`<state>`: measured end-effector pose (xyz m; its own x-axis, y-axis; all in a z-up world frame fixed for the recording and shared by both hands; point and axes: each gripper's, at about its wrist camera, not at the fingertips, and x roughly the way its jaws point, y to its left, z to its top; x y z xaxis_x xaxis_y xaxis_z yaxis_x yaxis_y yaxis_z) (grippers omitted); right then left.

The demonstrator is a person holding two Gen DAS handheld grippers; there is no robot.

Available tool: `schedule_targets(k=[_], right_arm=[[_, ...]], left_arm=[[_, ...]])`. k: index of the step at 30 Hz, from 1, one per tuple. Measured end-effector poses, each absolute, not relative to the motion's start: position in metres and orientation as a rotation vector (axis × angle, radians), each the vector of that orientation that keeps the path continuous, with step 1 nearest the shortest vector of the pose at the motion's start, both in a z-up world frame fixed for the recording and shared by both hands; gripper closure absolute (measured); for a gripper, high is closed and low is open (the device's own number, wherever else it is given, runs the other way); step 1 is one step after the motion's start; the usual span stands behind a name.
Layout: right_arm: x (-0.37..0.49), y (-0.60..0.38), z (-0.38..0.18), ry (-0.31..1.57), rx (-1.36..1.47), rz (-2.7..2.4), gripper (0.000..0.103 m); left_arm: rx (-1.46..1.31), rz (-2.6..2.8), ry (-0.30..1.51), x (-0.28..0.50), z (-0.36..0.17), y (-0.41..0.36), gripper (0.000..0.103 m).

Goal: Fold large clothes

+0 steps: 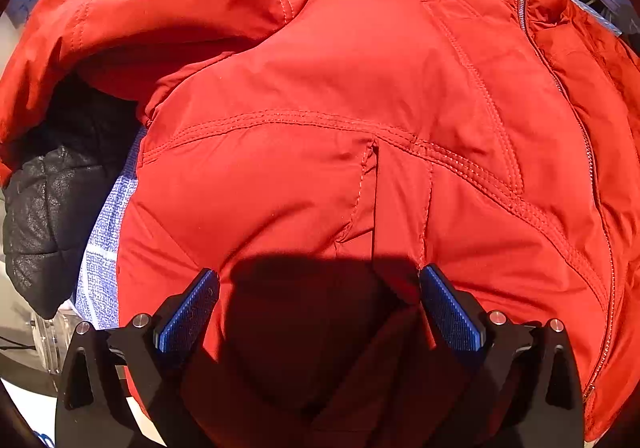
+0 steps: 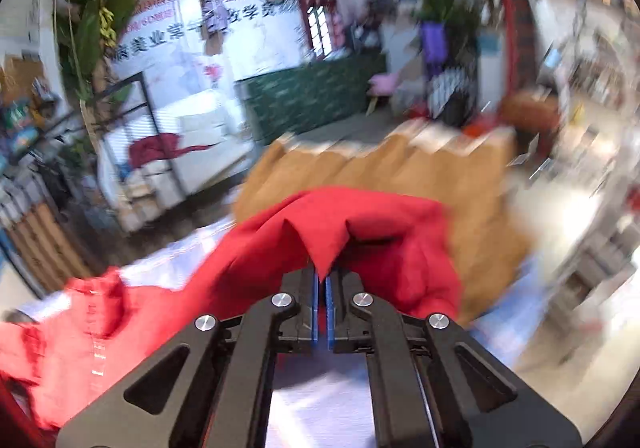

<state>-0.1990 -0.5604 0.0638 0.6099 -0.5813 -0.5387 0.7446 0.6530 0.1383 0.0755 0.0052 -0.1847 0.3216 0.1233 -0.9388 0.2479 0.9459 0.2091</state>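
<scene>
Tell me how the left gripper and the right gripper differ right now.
The left gripper has its jaws spread wide; the right gripper is shut. The left one holds nothing and hangs over the flat body of the red jacket; the right one pinches a fold of the jacket's fabric and lifts it. The left view is sharp; the right view is blurred. Both have black frames and blue pads.
</scene>
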Motion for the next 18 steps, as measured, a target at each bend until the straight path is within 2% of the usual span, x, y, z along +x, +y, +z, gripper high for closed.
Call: schedule_targets(k=[2,5,7,8,9,11,14,18], right_arm=[[-0.221,-0.567,0.066,0.519,0.359,-0.791,0.1],[-0.25,-0.585,0.037,0.662,0.412,-0.791,0.1],[-0.268,-0.592,0.014,0.677,0.481,-0.785,0.09],[-0.282,-0.595,0.008,0.655,0.519,-0.79,0.076],[-0.286,-0.6,0.003,0.636,0.564,-0.814,0.049],[-0.306,-0.604,-0.002,0.577,0.668,-0.881,0.029],[-0.332,-0.594,-0.008,0.441,0.835,-0.841,0.029],[-0.324,-0.586,-0.029,0.399,1.011,-0.693,0.029]], left_arm=[[0.342,-0.086,1.242,0.075,-0.184,0.006,0.004],[0.341,-0.087,1.242,0.074,-0.185,0.008,0.004],[0.343,-0.087,1.246,0.075,-0.185,0.008,0.004],[0.343,-0.087,1.249,0.075,-0.184,0.008,0.004],[0.344,-0.087,1.251,0.076,-0.184,0.008,0.004],[0.345,-0.088,1.255,0.077,-0.184,0.008,0.004],[0.343,-0.085,1.253,0.078,-0.185,0.007,0.004],[0.344,-0.079,1.249,0.077,-0.185,0.006,0.004]])
